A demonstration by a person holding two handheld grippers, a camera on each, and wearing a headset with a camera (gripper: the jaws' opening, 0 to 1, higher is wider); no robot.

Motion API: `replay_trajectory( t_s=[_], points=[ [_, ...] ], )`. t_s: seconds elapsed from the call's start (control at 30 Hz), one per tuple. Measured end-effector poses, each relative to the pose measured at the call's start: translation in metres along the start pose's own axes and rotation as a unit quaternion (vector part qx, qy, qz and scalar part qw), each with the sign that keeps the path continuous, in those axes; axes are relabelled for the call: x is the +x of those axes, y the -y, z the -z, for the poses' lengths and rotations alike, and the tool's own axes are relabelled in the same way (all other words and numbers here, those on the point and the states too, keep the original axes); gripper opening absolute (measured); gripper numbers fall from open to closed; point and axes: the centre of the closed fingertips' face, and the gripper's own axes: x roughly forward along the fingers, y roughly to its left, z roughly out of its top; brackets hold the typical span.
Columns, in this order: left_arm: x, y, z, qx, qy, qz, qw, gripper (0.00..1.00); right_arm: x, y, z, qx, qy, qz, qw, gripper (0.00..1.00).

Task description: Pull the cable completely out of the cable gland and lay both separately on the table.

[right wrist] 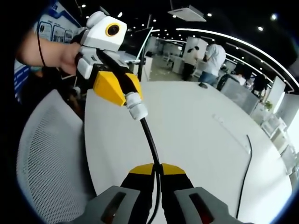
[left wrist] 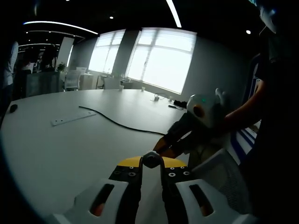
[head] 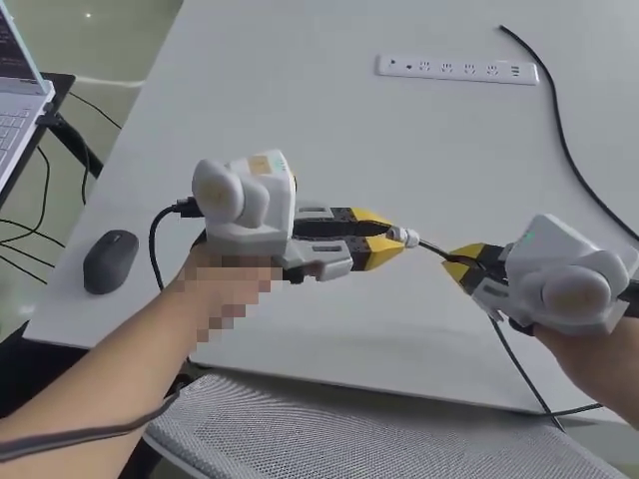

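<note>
Both pieces are joined, held above the tabletop (head: pixel 399 130). The left gripper (head: pixel 384 246) pinches the cable gland (head: pixel 403 238) and the right gripper (head: pixel 461 261) clamps the cable (head: pixel 431 246) near it. Pulling apart and both placements are not yet done.

The left gripper (head: pixel 387 244) is held level, its fingers (head: pixel 371 251) pointing right and clamped on the cable gland (head: pixel 404 238). Facing it from the right, the right gripper (head: pixel 459 263) has its fingers (head: pixel 469 253) pinched on the cable (head: pixel 431 247). The tips sit near each other. The left forearm (head: pixel 110 369) and right forearm (head: pixel 614 374) reach in from the near side.
</note>
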Motion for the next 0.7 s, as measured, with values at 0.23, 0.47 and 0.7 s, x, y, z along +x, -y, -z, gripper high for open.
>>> replay_trajectory(
  t_s=[0.23,0.47,0.7],
  points=[
    [-0.001,0.000,0.001,-0.002,0.002,-0.004,1.0000,0.15,-0.002,0.000,0.007,0.008,-0.006,0.002,0.9999,0.00],
    [-0.003,-0.001,0.003,-0.002,0.000,-0.009,1.0000,0.15,-0.005,0.001,0.016,0.011,-0.011,0.004,0.9999,0.00],
    [-0.002,0.001,0.004,-0.003,0.001,-0.012,0.9999,0.15,-0.009,0.003,0.024,0.011,-0.017,0.007,0.9998,0.00]
  ],
)
